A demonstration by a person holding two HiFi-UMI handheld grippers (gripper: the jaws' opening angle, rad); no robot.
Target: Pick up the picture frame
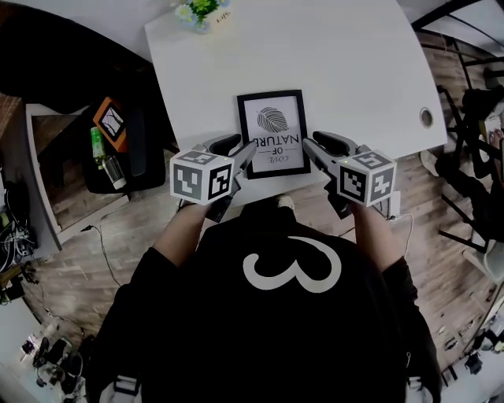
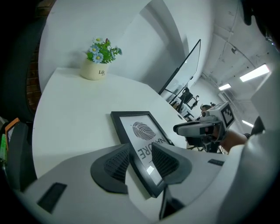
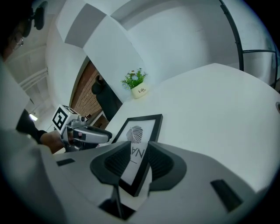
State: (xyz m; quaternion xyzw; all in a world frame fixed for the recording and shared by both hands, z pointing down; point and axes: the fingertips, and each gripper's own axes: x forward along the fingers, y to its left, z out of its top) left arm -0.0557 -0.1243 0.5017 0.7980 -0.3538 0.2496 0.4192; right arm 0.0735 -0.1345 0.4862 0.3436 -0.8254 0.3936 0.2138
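Note:
The black picture frame (image 1: 272, 132) lies flat on the white table (image 1: 354, 71) near its front edge; its print shows a fingerprint and "LOVE OF NATURE". My left gripper (image 1: 244, 143) is at the frame's near left corner. In the left gripper view its jaws (image 2: 140, 151) stand apart with the frame's edge (image 2: 140, 131) between them, and the pads are not pressing. My right gripper (image 1: 313, 142) is at the near right corner. Its jaws (image 3: 139, 151) also straddle the frame's edge (image 3: 140, 129) with a gap showing. Each gripper view shows the other gripper across the frame.
A small white pot of flowers (image 1: 197, 12) stands at the table's far edge. There is a round cable hole (image 1: 426, 118) near the right edge. Left of the table, a dark seat holds a green bottle (image 1: 98, 146) and other items. Wooden floor surrounds the table.

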